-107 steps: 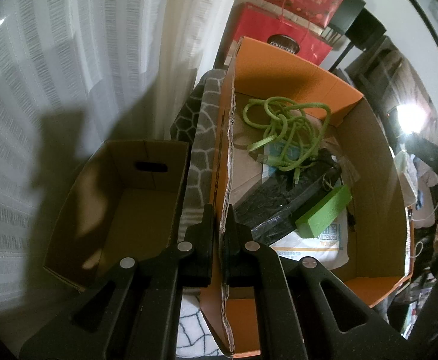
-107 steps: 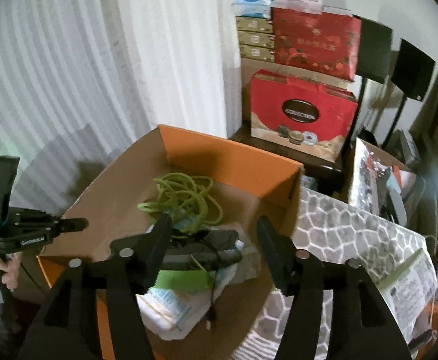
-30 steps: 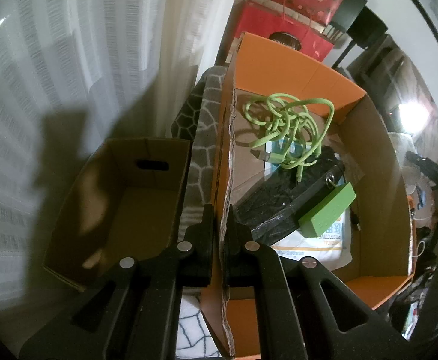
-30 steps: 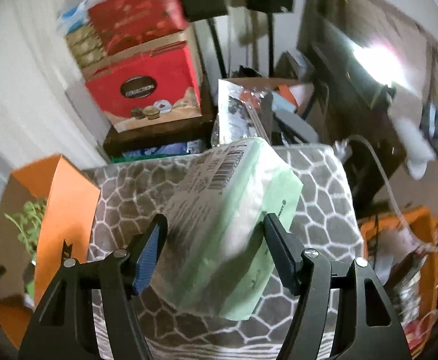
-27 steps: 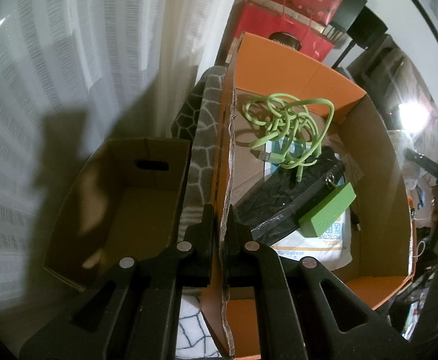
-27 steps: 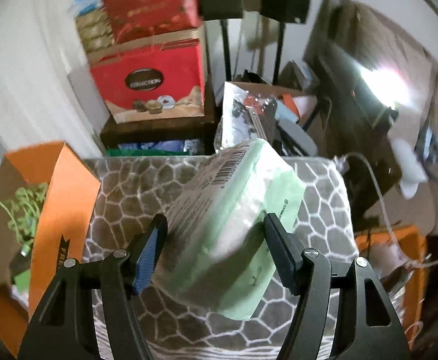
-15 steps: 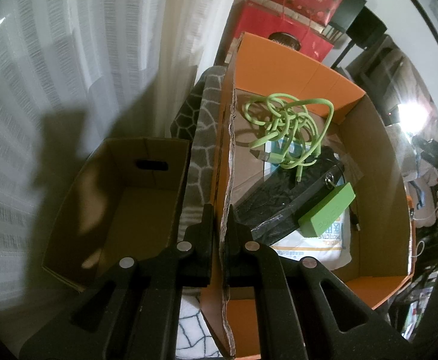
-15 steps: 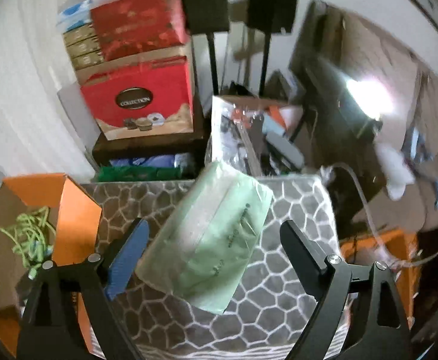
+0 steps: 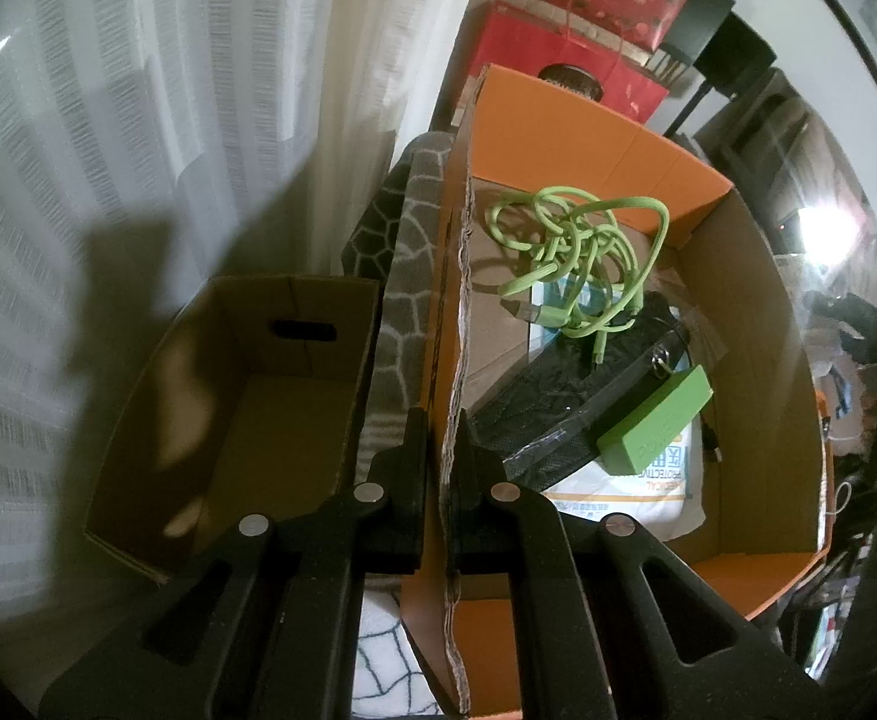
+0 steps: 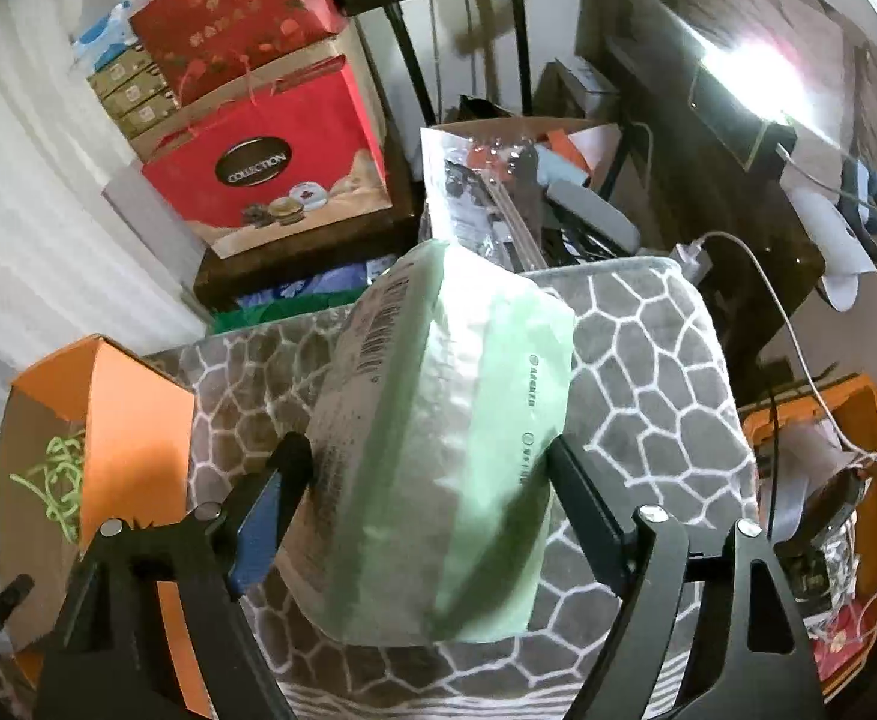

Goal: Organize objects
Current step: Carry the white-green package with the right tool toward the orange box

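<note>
The left tool (image 9: 438, 450) is pinched on the wall of the orange box (image 9: 588, 114). The right tool (image 10: 426, 468), whose jaws have just been closing, squeezes the green tissue pack (image 10: 438, 432) over the patterned blanket (image 10: 648, 360)

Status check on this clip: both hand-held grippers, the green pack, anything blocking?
Left hand-held gripper shut on orange box wall. Right hand-held gripper just closing around green tissue pack, pads touching its sides. Pack over patterned blanket; nothing blocking.

Left gripper (image 9: 438, 450) jaws clamped — right gripper (image 10: 426, 480) jaws closing.
</note>
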{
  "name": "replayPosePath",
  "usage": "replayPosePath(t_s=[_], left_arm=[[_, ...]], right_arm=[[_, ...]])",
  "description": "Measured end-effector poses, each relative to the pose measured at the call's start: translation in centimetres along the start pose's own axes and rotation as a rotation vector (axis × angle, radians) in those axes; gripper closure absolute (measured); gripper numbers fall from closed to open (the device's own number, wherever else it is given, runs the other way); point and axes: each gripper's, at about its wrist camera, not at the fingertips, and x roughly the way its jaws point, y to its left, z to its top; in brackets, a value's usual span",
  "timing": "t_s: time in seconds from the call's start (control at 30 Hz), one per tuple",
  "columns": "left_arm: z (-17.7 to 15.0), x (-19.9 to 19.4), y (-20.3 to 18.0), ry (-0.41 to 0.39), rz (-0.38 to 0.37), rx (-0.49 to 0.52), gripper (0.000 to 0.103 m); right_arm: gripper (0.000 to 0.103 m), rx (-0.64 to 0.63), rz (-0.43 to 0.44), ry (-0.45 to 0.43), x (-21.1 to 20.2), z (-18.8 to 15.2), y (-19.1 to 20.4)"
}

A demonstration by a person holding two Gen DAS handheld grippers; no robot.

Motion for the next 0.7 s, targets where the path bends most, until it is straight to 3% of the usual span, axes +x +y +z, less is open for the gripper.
replayPosePath(t_s=[0.2,0.27,0.33,0.4,0.47,0.7], left_arm=[[0.0,0.1,0.0,-0.001,0.001,-0.006,0.098],[0.0,0.2,0.0,0.0,0.003,-0.005,0.098],[0.0,0.2,0.0,0.0,0.003,-0.005,0.098],[0.0,0.2,0.0,-0.001,0.002,-0.006,0.098],[0.0,0.2,0.0,-0.001,0.003,-0.006,0.098],[0.0,0.2,0.1,-0.001,0.003,-0.005,0.098]], right_arm=[[0.021,-0.097,0.092,-0.026,-1.2,0.0,3.0],[0.022,-0.099,0.049,-0.038,-1.3,0.0,3.2],[0.016,-0.092,-0.048,-0.06,-1.1,0.1,3.0],[0.013,-0.063,-0.1,-0.024,0.1,0.1,2.4],[0.006,0.004,-0.061,0.049,2.0,-0.3,1.3],[0.005,0.059,0.016,0.041,2.6,-0.4,-0.7]])
